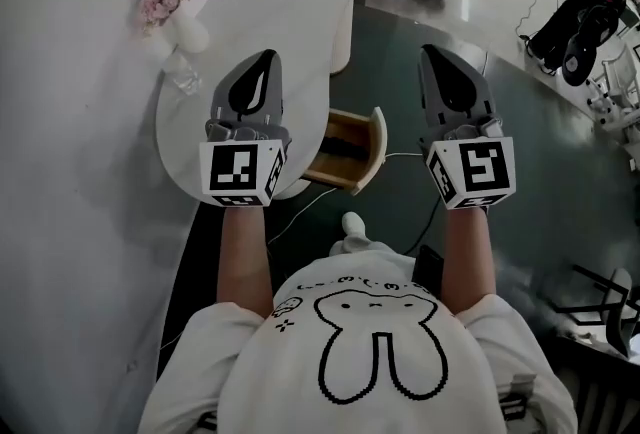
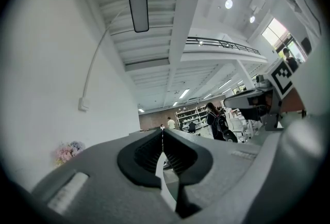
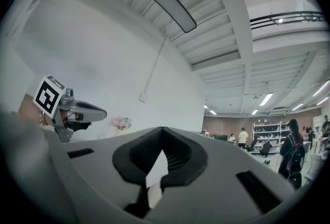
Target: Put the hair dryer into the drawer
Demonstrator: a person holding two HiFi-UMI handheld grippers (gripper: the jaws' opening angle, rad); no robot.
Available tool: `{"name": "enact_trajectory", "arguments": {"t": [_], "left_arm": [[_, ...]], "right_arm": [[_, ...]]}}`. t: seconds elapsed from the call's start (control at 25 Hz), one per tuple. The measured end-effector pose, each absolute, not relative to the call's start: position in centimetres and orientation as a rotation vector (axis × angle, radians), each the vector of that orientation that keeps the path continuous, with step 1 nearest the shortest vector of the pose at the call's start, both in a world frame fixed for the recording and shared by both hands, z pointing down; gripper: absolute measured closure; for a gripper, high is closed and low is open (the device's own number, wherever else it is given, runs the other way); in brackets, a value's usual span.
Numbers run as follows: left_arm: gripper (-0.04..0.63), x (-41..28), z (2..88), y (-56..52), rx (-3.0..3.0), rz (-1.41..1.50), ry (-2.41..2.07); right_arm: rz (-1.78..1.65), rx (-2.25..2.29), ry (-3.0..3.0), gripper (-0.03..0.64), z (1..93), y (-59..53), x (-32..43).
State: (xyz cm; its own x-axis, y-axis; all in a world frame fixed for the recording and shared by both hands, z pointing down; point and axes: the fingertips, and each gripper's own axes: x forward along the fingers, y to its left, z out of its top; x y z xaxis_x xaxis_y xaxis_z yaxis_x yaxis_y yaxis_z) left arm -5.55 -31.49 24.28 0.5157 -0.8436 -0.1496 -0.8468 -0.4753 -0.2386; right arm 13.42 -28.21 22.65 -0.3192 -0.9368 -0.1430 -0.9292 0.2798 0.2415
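plainly, left tool (image 1: 264, 58) and right tool (image 1: 434, 54), both pressed together, flank one drawer (image 1: 352, 148).

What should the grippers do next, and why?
Probably open the right gripper. It and the left gripper are both shut and empty, with the open drawer showing between them. I can't see the hair dryer plainly, so open jaws would be ready to grab it once it's found.
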Motion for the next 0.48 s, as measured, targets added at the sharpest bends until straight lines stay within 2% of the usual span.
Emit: {"name": "enact_trajectory", "arguments": {"t": [0.48], "left_arm": [[0.575, -5.94, 23.95, -30.74, -2.468, 0.035, 1.413]], "right_arm": [[-0.455, 1.794, -2.452, 0.618, 23.37, -27.36, 12.46]]}}
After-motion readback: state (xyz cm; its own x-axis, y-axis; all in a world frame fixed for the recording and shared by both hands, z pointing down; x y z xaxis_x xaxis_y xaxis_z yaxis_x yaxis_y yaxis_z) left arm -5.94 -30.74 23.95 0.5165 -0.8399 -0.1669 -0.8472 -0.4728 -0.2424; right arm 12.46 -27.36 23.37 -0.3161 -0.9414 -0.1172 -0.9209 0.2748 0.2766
